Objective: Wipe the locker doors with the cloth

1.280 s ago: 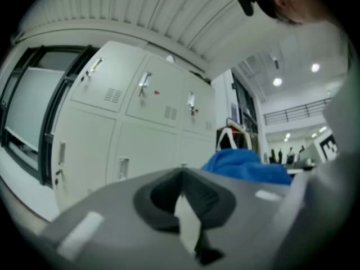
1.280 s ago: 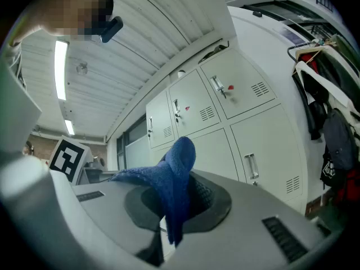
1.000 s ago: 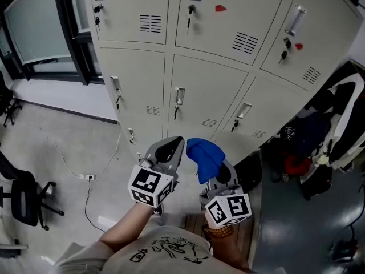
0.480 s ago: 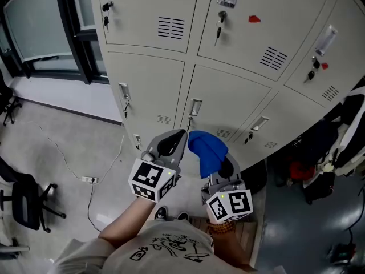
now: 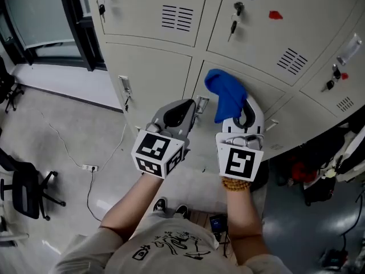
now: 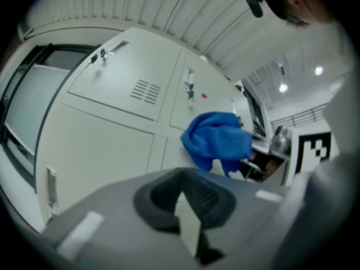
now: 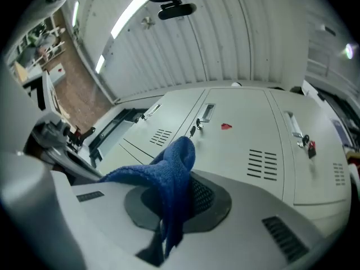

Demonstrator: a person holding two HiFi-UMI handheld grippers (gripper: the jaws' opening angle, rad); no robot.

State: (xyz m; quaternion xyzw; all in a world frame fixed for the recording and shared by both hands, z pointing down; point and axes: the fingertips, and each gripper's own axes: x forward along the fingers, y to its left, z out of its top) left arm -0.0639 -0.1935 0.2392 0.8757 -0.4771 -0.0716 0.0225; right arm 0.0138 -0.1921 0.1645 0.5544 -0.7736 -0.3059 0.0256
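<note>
Holding the blue knitted cloth (image 5: 226, 95) clenched in my right tool (image 5: 244, 112), I saw it close before the beige metal locker doors (image 5: 154, 67); contact was unclear. Left tool (image 5: 181, 110) was clenched, empty. I judged wiping hardly begun.

Text check | nothing is reading clearly from here | red sticker (image 5: 275, 15) on the locker doors (image 5: 154, 73) is showing no print | shirt graphic (image 5: 165, 249) is blurring out, lettering impossible to tell

Locker doors (image 5: 131, 10) cut off at top edge.
</note>
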